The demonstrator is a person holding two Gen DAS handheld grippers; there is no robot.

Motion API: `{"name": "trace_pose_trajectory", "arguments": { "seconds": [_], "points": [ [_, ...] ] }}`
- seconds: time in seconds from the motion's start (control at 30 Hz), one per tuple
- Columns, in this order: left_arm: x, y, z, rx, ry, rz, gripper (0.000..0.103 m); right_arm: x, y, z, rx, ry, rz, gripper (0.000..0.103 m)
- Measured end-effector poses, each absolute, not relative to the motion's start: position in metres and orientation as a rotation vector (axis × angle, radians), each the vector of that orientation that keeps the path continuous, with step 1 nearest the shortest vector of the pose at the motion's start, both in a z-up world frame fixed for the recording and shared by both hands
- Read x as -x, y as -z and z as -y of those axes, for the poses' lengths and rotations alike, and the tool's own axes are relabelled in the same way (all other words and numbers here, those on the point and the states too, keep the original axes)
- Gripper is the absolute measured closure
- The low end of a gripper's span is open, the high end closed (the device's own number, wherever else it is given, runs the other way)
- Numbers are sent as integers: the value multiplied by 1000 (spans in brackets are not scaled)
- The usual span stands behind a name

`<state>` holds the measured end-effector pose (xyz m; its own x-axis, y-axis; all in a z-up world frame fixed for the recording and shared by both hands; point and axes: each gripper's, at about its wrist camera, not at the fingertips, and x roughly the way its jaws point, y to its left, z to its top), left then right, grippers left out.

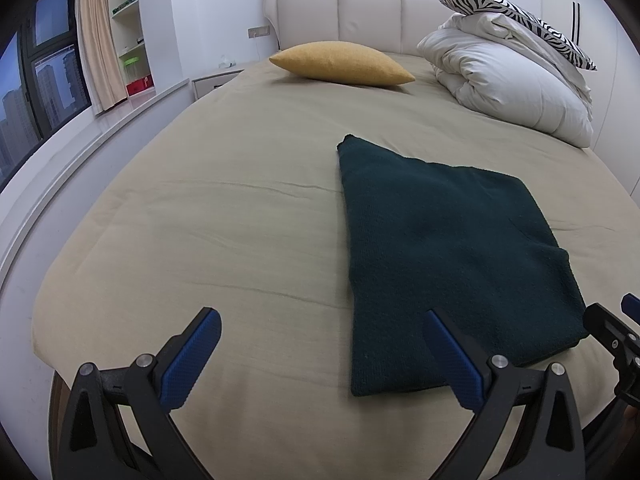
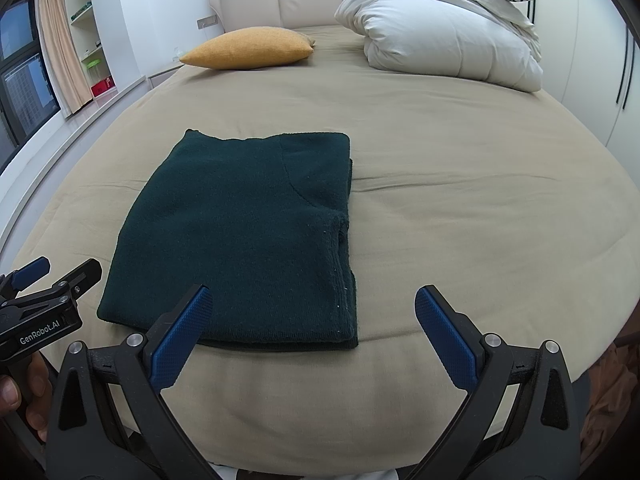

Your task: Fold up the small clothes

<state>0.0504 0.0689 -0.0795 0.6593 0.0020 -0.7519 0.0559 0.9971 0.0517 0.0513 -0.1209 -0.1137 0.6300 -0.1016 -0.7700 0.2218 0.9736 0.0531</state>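
A dark green knitted garment (image 1: 444,248) (image 2: 248,232) lies folded into a flat rectangle on the beige bed sheet (image 1: 224,216) (image 2: 460,208). My left gripper (image 1: 320,324) is open, held above the sheet at the garment's near left corner, holding nothing. My right gripper (image 2: 312,300) is open too, hovering over the garment's near right corner, and nothing is between its fingers. In the right wrist view the left gripper (image 2: 56,270) shows at the left edge with a hand under it. The right gripper's tip (image 1: 612,316) shows at the right edge of the left wrist view.
A yellow pillow (image 1: 340,62) (image 2: 248,48) lies near the padded headboard (image 1: 348,12). A folded white duvet (image 1: 508,80) (image 2: 448,32) with a zebra-print pillow (image 1: 520,16) on top sits at the far right. A window (image 1: 36,92) and shelves (image 1: 128,28) are on the left.
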Motion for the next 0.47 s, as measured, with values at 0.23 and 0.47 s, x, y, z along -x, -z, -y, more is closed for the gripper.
{"name": "trace_pose_trajectory", "arguments": {
  "seconds": [0.23, 0.47],
  "points": [
    [-51, 81, -69, -73, 33, -852, 0, -49, 116, 115, -155, 189, -873, 0],
    [-48, 82, -67, -76, 39, -843, 0, -46, 116, 112, -161, 188, -877, 0]
  ]
}}
